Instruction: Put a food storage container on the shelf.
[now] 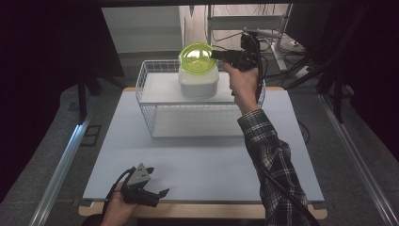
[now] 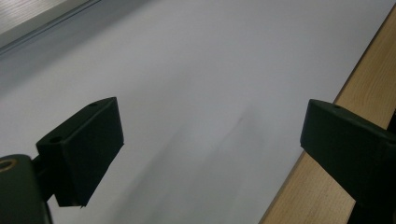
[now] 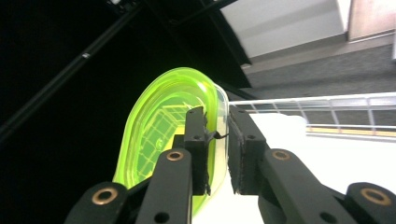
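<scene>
Right gripper was raised at the far side of the table, jaws closed to a narrow gap on the rim of one translucent green bowl; in the right gripper view the bowl stood on edge between the black jaws. It hung just above one white container, which sat in one white wire basket on the white table. Left gripper rested low at the near left edge, jaws wide apart, holding nothing; between them lay bare tabletop and the wooden edge. Whether the bowl touched the container could not be made out. The container's contents were hidden.
</scene>
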A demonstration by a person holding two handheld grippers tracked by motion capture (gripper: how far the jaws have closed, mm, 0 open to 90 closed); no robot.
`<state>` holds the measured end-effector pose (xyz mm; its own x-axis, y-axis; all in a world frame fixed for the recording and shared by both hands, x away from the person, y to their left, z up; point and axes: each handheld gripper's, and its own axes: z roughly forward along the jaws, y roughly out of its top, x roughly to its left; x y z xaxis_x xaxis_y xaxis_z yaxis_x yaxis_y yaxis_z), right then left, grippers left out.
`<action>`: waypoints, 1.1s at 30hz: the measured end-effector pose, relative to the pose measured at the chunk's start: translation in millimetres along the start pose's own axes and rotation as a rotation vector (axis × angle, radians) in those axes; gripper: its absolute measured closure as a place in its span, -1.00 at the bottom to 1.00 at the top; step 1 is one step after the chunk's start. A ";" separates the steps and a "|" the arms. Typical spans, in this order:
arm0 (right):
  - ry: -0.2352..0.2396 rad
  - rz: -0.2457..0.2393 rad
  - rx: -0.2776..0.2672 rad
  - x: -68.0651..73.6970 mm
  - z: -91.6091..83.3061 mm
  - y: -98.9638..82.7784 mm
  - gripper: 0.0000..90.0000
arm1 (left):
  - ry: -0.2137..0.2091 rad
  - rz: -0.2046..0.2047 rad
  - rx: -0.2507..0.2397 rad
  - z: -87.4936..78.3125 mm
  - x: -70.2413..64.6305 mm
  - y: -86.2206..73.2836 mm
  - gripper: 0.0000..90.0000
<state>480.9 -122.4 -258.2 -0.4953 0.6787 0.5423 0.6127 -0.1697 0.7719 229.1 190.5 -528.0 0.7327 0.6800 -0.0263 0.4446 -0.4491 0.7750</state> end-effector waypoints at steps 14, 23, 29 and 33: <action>-0.101 -0.041 0.015 0.4 8.2 3.0 0.62 | -0.005 0.007 0.008 0.9 -0.1 -0.2 -0.87; -0.100 -0.046 0.008 1.1 9.3 2.1 0.42 | -0.005 0.009 0.012 1.3 -0.5 -0.2 -0.87; -0.084 -0.057 -0.009 0.1 7.1 2.3 0.09 | -0.005 0.009 0.011 1.2 -0.4 -0.2 -0.87; -0.045 -0.074 -0.007 -1.0 4.4 2.4 -0.20 | -0.005 0.009 0.013 1.3 -0.6 -0.1 -0.87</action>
<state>485.6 -120.3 -258.4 -0.5108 0.7212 0.4679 0.5708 -0.1225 0.8119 229.3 189.4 -528.9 0.7395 0.6727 -0.0227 0.4443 -0.4626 0.7672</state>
